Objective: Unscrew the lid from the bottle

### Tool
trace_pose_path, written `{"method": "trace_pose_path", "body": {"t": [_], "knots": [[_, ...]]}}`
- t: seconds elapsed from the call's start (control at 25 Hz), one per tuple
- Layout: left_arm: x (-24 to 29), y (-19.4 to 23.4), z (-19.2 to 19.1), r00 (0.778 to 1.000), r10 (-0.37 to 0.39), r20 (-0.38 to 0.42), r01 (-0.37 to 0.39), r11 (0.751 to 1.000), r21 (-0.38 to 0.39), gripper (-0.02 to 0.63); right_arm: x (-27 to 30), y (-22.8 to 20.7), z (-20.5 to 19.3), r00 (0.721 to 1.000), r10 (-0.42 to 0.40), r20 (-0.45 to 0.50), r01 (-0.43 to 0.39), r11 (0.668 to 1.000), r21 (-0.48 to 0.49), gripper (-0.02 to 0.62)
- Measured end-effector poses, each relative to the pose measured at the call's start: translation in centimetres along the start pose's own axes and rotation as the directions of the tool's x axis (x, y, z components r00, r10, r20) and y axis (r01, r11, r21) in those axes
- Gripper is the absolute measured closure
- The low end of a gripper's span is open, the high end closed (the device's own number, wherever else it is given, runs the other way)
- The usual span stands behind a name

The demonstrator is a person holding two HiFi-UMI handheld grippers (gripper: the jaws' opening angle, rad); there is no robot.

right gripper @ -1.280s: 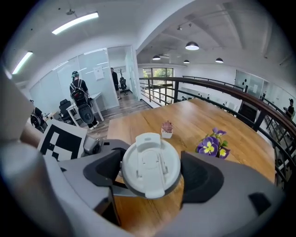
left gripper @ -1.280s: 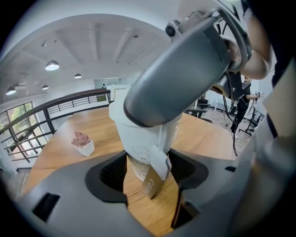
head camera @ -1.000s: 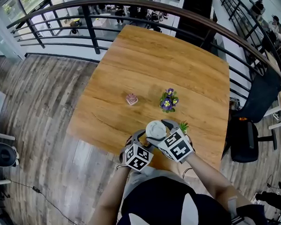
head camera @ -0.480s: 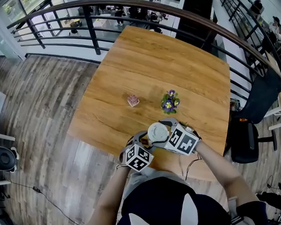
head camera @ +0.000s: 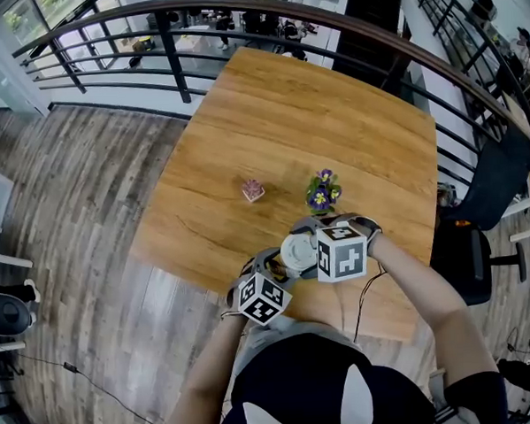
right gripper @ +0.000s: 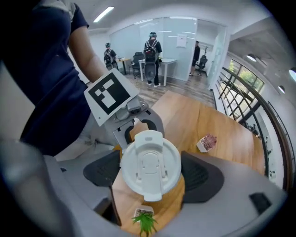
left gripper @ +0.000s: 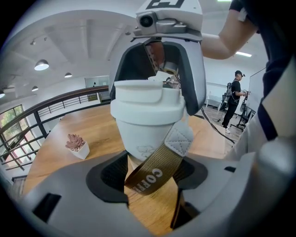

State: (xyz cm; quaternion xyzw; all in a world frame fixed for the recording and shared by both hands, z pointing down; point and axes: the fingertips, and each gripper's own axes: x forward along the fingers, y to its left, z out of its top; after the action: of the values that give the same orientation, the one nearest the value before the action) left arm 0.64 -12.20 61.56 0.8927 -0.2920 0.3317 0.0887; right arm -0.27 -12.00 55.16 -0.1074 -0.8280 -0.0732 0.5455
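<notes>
A white bottle [left gripper: 148, 125] with a brown strap [left gripper: 157, 171] stands near the front edge of the wooden table [head camera: 331, 115]. From the near side, my left gripper [left gripper: 151, 159] is shut on its lower body, one pad on each side. The white lid [right gripper: 150, 167], with its flip tab, faces the right gripper view. My right gripper [right gripper: 151, 175] comes down from above and is shut on the lid, both pads against its rim. In the head view the lid [head camera: 297, 250] shows between the left gripper's marker cube [head camera: 261, 297] and the right gripper's marker cube [head camera: 341, 251].
A pink succulent in a white pot [head camera: 252, 190] and a purple flower pot [head camera: 321, 191] stand mid-table beyond the bottle. A small green plant [right gripper: 145, 221] sits just past the bottle. A curved railing [head camera: 177, 52] runs behind the table, and an office chair [head camera: 479, 231] is at the right.
My right gripper has swung round the lid, its marker cube going from the bottle's near side to its right. The left gripper and bottle have stayed in place.
</notes>
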Motion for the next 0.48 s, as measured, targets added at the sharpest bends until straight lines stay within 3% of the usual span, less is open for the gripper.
{"method": "trace_pose_path", "body": {"t": [0.28,0.4,0.48], "knots": [[0.0,0.13,0.1,1.0,0.006,0.003,-0.006,1.0,0.0,0.324,0.28,0.26,-0.24,0.987,0.026,-0.161,-0.053,0.984,-0.17,0.181],[-0.04,-0.09,0.14,1.0,0.007,0.002,-0.007,1.0,-0.003,0.325,0.72,0.3,-0.44,0.989,-0.009,-0.149,-0.009,0.992,-0.122,0.167],[-0.09,-0.14,0.16,1.0,0.009,0.003,-0.009,1.0,-0.005,0.325,0.38,0.26,0.14,0.995,-0.047,-0.09,0.042,0.998,-0.055,0.16]]}}
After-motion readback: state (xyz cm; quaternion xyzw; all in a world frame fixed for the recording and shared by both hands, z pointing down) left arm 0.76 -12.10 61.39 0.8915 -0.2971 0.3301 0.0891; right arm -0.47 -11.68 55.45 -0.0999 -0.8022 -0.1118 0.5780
